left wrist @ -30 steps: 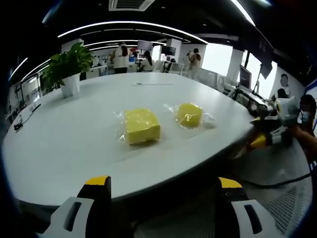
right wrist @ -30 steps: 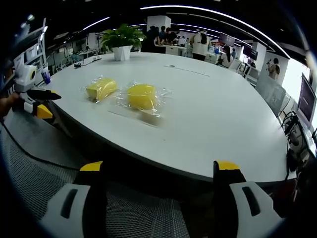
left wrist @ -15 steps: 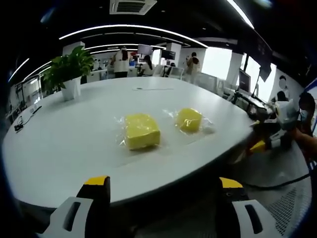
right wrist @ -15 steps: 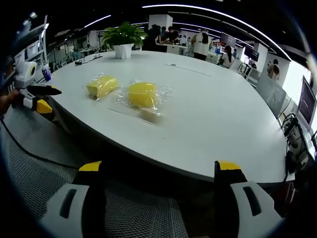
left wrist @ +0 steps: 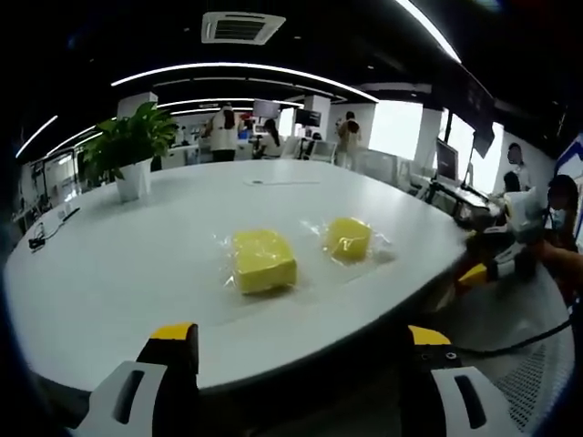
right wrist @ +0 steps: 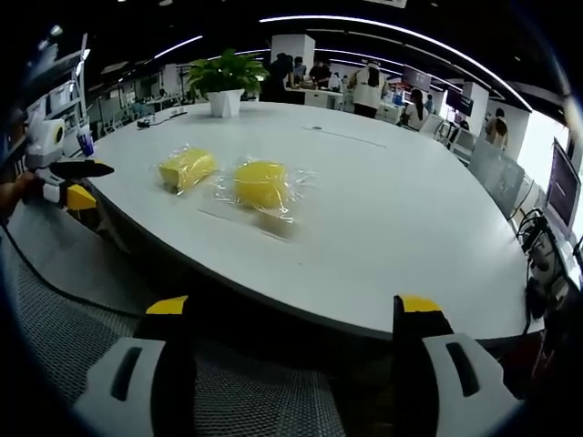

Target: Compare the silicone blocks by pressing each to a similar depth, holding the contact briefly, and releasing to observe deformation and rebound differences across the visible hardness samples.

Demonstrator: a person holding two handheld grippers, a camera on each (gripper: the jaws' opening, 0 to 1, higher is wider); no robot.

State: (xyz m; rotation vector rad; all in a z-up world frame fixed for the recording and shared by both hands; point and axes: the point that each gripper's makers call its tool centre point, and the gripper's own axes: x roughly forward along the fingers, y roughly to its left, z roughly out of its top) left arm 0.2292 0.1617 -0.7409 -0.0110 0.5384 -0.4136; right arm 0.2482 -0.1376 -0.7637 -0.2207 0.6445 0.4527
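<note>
Both the left gripper [left wrist: 296, 364] and right gripper [right wrist: 291, 341] hang spread wide off the table [left wrist: 137, 264], well short of its two wrapped yellow blocks [left wrist: 262, 260].

left gripper view: off the counter [left wrist: 137, 273] edge, low, facing across it, blocks at mid-distance | right gripper view: off the edge from the opposite side, facing across | shared: counter top, both wrapped yellow blocks [left wrist: 263, 260] [right wrist: 261, 181], potted plant [left wrist: 127, 146] [right wrist: 223, 77]

A wide white tabletop [left wrist: 137, 273] carries a potted plant [left wrist: 130, 146] at its far left. Beyond it, people [left wrist: 224, 132] stand in an open office under long ceiling lights [left wrist: 237, 68], monitors [left wrist: 447, 160] at right.
</note>
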